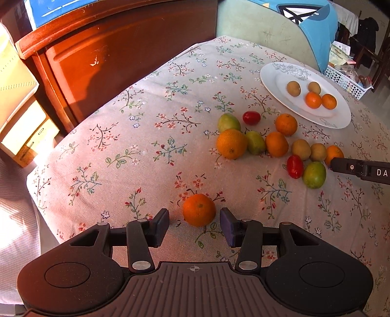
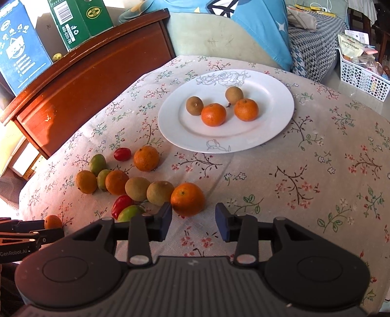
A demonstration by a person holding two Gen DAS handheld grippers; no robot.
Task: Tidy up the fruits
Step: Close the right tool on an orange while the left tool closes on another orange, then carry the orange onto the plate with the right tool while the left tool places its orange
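Desk (image 2: pixel 316 158) covered in a pale cloth printed with small flowers and twigs; warm sunlight fell across its left part. A reddish wooden cabinet (image 1: pixel 102 61) stood against the desk's far-left edge, with a blue carton (image 2: pixel 19 48) and a green carton (image 2: pixel 78 22) on top. Behind the desk, a pale green chair back (image 2: pixel 219 36) with a light-blue cloth (image 2: pixel 265 26) draped on it. Off to the far right, a white perforated basket (image 2: pixel 360 78) holding packets.

Left hand-held gripper (image 1: pixel 194 225) released, jaws spread wide, low over the cloth. A lone orange (image 1: pixel 199 209) sat just ahead of it, between the fingertips but touched by neither.

Right hand-held gripper (image 2: pixel 193 223) also released, jaws apart. Another orange (image 2: pixel 187 200) lay just ahead, close against its left fingertip; contact uncertain.

Ahead and left of the right hand-held gripper ran a loose cluster of fruit on the bare cloth: two brown kiwis (image 2: pixel 148 190) side by side next to that orange, more oranges beyond, green fruits (image 2: pixel 97 163), a red tomato (image 2: pixel 122 154) at the far end and another (image 2: pixel 120 206) near the left fingertip.

Farther ahead of the right hand-held gripper sat a white plate (image 2: pixel 268 126) with a line-drawn rose on its rim. It carried two oranges (image 2: pixel 213 114) and two kiwis (image 2: pixel 194 106), grouped near the middle.
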